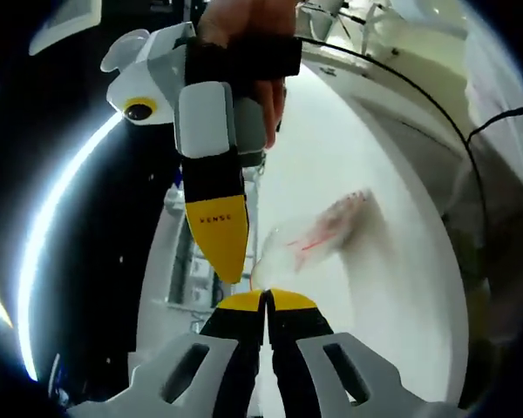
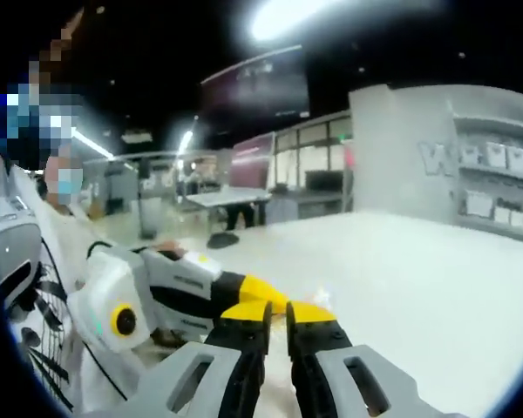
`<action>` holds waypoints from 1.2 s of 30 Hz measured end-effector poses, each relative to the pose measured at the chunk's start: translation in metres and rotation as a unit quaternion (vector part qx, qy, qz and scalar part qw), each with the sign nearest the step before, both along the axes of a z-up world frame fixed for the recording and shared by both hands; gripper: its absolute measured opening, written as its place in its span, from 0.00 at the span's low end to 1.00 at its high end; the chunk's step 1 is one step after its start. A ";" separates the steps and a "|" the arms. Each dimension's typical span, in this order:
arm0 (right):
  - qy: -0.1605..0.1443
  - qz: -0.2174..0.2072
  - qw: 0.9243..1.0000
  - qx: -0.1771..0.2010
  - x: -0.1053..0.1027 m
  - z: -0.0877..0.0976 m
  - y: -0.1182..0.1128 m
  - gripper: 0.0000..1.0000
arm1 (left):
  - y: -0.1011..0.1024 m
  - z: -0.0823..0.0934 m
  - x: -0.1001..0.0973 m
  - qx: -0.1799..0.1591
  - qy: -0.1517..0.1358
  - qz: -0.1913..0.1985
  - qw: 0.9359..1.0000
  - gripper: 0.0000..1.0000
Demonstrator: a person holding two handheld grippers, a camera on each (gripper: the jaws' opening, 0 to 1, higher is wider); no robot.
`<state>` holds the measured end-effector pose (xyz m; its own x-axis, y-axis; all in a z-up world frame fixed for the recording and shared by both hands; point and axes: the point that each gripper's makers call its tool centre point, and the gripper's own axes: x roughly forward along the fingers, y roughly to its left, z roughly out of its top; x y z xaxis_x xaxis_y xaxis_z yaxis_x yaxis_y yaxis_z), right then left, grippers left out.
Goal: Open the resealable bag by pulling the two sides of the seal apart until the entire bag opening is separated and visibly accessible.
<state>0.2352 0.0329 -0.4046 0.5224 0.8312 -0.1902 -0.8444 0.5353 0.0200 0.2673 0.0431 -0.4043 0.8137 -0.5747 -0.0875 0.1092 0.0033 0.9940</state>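
- Tongs first, closest to the camera: in the left gripper view the left tongs (image 1: pixel 266 300) have their yellow tips pressed together, and the edge of the resealable bag (image 1: pixel 318 239) runs right up to them, so they look clamped on one lip of the seal.
- Right tongs (image 1: pixel 231 261) come down into that same view from the top with a hand (image 1: pixel 248 35) on them; the yellow tip ends right at the bag's near edge. In the right gripper view the right tongs (image 2: pixel 277 313) are nearly closed with just a thin slit between the tips, and the left tongs (image 2: pixel 266 294) poke in from the left, tips almost touching theirs. Can't honestly tell whether the right pair has film in it, since the bag is washed out there.
- Bag itself: clear, thin plastic with something reddish or pink on or in it. It's blurry, and hangs out from the tips over the white worktop (image 1: pixel 375 287).
- Handling guess: super light, floppy and slick, so it'll slip out unless each pair bites the lip just above the zip track, near the middle of the opening, then pulls straight apart.
- Farther back in the right gripper view: shelving, glass partitions and a ceiling light.
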 end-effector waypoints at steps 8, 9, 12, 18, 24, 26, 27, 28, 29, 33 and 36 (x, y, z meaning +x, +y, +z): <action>0.015 -0.005 1.000 -0.015 -0.001 -0.005 -0.006 0.05 | 0.002 0.008 0.001 0.014 -0.014 0.001 1.000 0.01; 0.017 -0.007 1.000 -0.016 0.000 -0.007 -0.008 0.05 | 0.003 0.009 0.001 0.014 -0.015 0.001 1.000 0.01; 0.027 -0.011 0.999 -0.017 0.001 -0.010 -0.011 0.05 | 0.003 0.009 0.000 0.017 -0.018 -0.001 1.000 0.01; 0.018 -0.006 1.000 -0.001 -0.004 0.001 -0.007 0.05 | 0.001 0.007 0.002 0.029 -0.018 -0.002 0.999 0.01; 0.024 -0.013 1.000 -0.016 0.000 -0.008 -0.011 0.05 | 0.001 0.011 -0.001 0.015 -0.015 -0.008 1.000 0.01; 0.026 -0.014 0.999 -0.016 0.000 -0.010 -0.012 0.05 | 0.000 0.011 -0.001 0.008 -0.013 -0.011 1.000 0.01; 0.026 -0.014 0.999 -0.017 -0.001 -0.010 -0.012 0.05 | -0.001 0.010 0.000 0.003 -0.011 -0.012 1.000 0.01; 0.026 -0.015 0.999 -0.018 -0.001 -0.011 -0.012 0.05 | -0.001 0.009 0.000 0.002 -0.010 -0.013 1.000 0.01; 0.026 -0.015 0.999 -0.018 0.000 -0.011 -0.012 0.05 | -0.001 0.009 0.000 0.000 -0.010 -0.014 1.000 0.01; 0.032 -0.021 0.999 -0.016 0.004 -0.014 -0.015 0.05 | -0.002 0.007 -0.002 0.000 -0.013 -0.016 1.000 0.01; 0.035 -0.023 0.999 -0.014 0.004 -0.015 -0.016 0.05 | -0.003 0.007 -0.003 0.000 -0.016 -0.019 1.000 0.01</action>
<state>0.2395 0.0171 -0.4200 0.5440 0.8008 -0.2508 -0.8163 0.5742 0.0626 0.2648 0.0403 -0.3971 0.7937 -0.6052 -0.0618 0.0778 0.0001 0.9970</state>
